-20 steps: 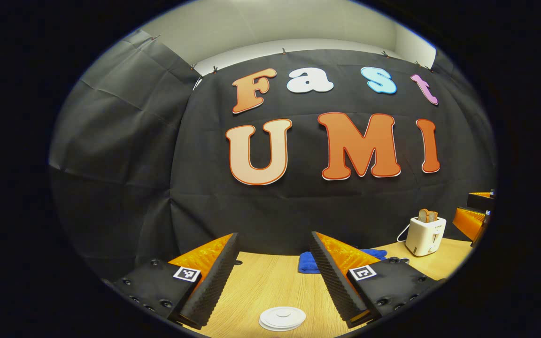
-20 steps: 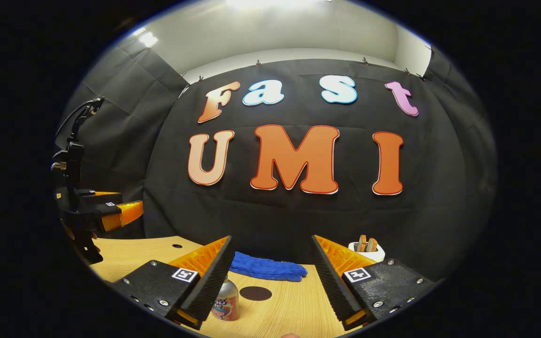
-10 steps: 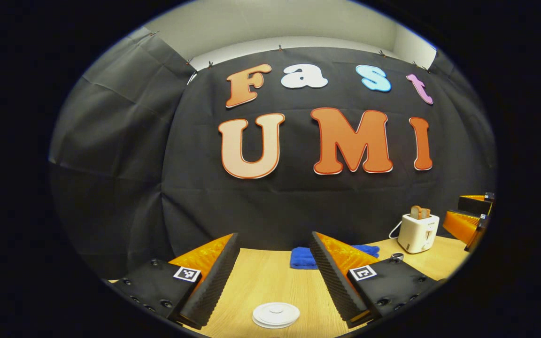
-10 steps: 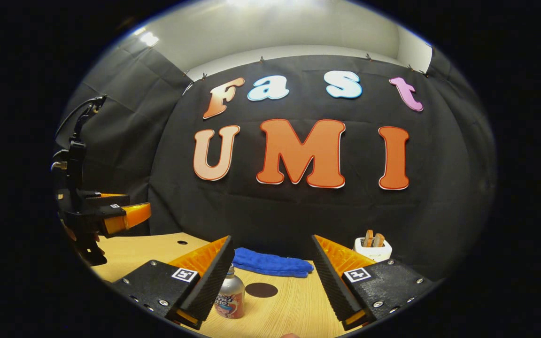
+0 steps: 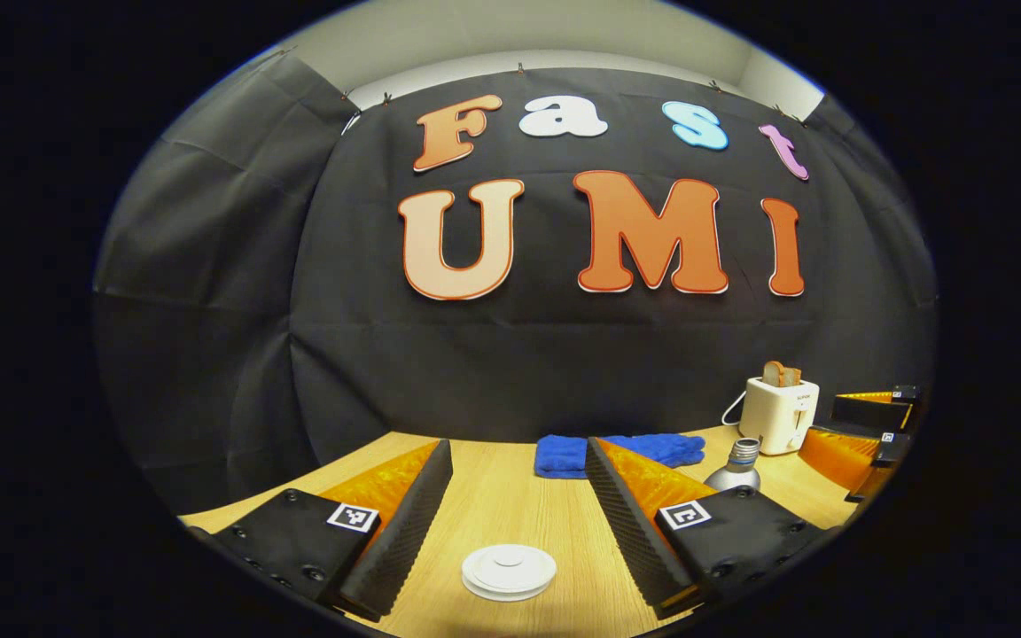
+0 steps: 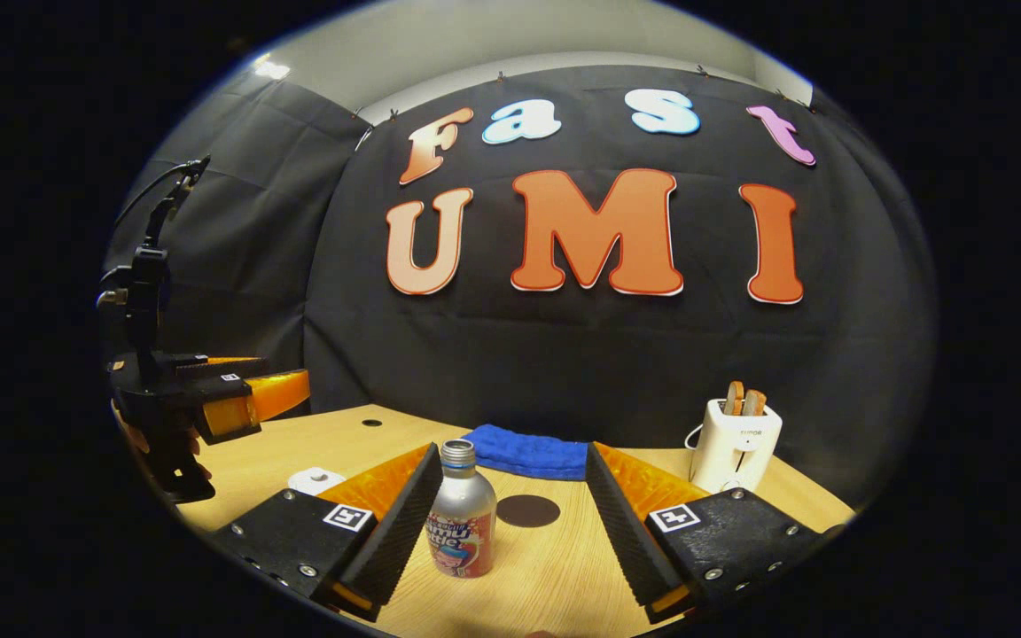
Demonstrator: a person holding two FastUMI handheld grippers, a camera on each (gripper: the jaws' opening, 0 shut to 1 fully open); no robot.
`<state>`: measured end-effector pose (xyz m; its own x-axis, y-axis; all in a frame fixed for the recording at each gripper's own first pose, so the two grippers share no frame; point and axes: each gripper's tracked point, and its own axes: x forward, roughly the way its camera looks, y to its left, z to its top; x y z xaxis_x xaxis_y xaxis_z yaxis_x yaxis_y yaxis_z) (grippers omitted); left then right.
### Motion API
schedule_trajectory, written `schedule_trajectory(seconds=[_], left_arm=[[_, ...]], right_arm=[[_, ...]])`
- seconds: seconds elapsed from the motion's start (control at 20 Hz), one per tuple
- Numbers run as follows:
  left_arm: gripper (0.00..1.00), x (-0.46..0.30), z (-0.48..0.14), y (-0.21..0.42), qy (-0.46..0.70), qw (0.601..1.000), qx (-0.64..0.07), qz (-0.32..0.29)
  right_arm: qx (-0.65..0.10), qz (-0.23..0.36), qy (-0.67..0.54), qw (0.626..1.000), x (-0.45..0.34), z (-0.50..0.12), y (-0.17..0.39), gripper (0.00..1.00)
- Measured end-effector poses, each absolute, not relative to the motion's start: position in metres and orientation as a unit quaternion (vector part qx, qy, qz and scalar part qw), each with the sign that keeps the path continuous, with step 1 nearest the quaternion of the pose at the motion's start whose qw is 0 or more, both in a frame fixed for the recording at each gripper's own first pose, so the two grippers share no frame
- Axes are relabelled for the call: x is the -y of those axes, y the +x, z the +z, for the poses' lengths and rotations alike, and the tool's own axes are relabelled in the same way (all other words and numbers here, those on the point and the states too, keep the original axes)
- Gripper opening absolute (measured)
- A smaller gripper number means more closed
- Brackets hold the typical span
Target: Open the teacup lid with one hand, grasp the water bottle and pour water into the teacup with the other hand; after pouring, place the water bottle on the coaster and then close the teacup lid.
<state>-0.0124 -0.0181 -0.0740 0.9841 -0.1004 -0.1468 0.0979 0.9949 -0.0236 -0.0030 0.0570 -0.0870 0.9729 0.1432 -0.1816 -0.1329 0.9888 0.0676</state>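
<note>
Left gripper view: wooden table, black cloth wall behind. Left gripper fingers wide apart, empty, above white teacup lid; cup beneath likely, not visible. Lid not yet lifted.

Right gripper view: right gripper fingers spread, empty; water bottle upright between them, untouched; dark coaster just beyond. Next: descend, close on each.

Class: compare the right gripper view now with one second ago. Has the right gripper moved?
Yes. The right gripper has tipped downward: the water bottle and toaster sit higher against its fingers, showing more table.

both views look low across the table, sharing the toaster.
</note>
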Motion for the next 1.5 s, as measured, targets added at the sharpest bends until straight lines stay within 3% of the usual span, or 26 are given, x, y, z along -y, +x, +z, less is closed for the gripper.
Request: schedule_trajectory(seconds=[0.05,0.25,0.5,0.55,1.0,1.15,1.3,1.35,1.4,1.5], left_arm=[[0.99,0.016,-0.082,-0.012,-0.002,0.995,-0.083,-0.049],[1.00,0.011,-0.109,-0.012,0.013,0.993,-0.112,-0.042],[1.00,0.002,-0.146,-0.007,0.006,0.988,-0.151,-0.042],[0.93,0.001,-0.155,-0.006,0.008,0.987,-0.155,-0.041],[0.94,0.012,-0.205,-0.001,0.029,0.977,-0.203,-0.061],[0.89,0.015,-0.209,0.000,0.037,0.976,-0.207,-0.066],[0.87,0.015,-0.218,0.000,0.038,0.973,-0.219,-0.064],[0.77,0.017,-0.220,0.000,0.038,0.972,-0.222,-0.065],[0.80,0.019,-0.221,-0.001,0.038,0.971,-0.224,-0.066],[0.73,0.017,-0.223,0.002,0.037,0.971,-0.228,-0.066]], right_arm=[[-0.099,0.071,0.029,0.992,-0.059,-0.093,-0.002,0.98],[-0.122,0.074,0.036,0.989,-0.068,-0.115,0.002,0.98],[-0.154,0.091,0.038,0.983,-0.084,-0.141,0.004,0.97],[-0.159,0.094,0.036,0.982,-0.087,-0.146,0.004,0.97],[-0.197,0.111,0.022,0.974,-0.110,-0.184,0.011,0.93],[-0.205,0.116,0.018,0.972,-0.114,-0.192,0.013,0.92],[-0.214,0.115,0.018,0.970,-0.116,-0.198,0.013,0.83],[-0.213,0.114,0.018,0.970,-0.116,-0.198,0.013,0.81],[-0.213,0.115,0.019,0.970,-0.117,-0.198,0.014,0.80],[-0.216,0.116,0.024,0.969,-0.117,-0.199,0.014,0.80]])
